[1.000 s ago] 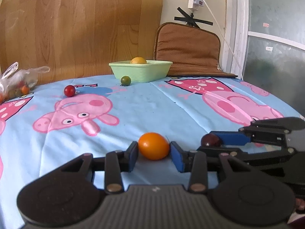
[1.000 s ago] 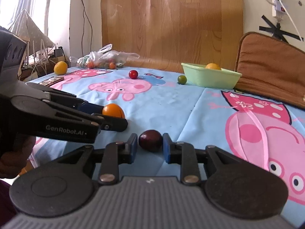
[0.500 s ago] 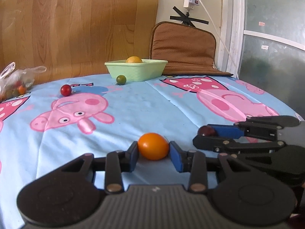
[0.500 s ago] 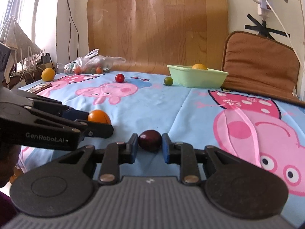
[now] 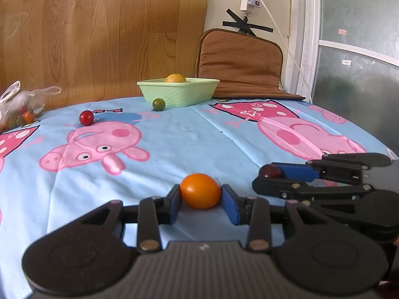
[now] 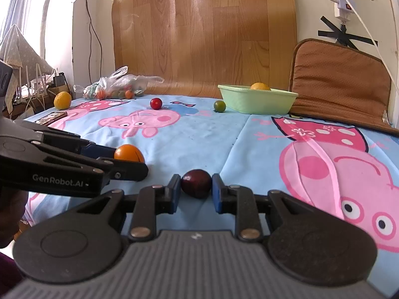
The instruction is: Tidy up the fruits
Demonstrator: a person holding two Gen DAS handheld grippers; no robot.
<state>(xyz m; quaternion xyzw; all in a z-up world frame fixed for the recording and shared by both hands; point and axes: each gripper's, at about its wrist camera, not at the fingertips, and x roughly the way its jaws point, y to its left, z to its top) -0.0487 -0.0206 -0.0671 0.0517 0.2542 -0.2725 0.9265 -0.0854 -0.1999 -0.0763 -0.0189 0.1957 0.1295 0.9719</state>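
Observation:
My left gripper [image 5: 201, 200] is shut on an orange tomato [image 5: 200, 190], low over the blue cartoon tablecloth [image 5: 174, 149]. Beside it on the right, my right gripper [image 6: 196, 190] is shut on a dark red tomato [image 6: 196, 183]. Each gripper shows in the other's view: the right gripper [image 5: 268, 177] with the dark tomato [image 5: 269, 171], the left gripper [image 6: 132, 160] with the orange tomato [image 6: 129, 153]. At the far side stands a light green basket [image 5: 177, 91] with an orange fruit [image 5: 175, 78] in it. A green tomato [image 5: 158, 104] and a red tomato [image 5: 86, 117] lie loose before it.
A plastic bag of small tomatoes [image 6: 117, 88] and a yellow-orange fruit [image 6: 62, 100] lie at the far left. A brown cushion [image 5: 239, 62] leans on the wall behind the basket. A wooden panel [image 5: 99, 37] backs the table. A hand [image 6: 10, 214] holds the left gripper.
Both views have tilted up a little, so the basket and wall sit lower in the frame. Both grips on the tomatoes are unchanged.

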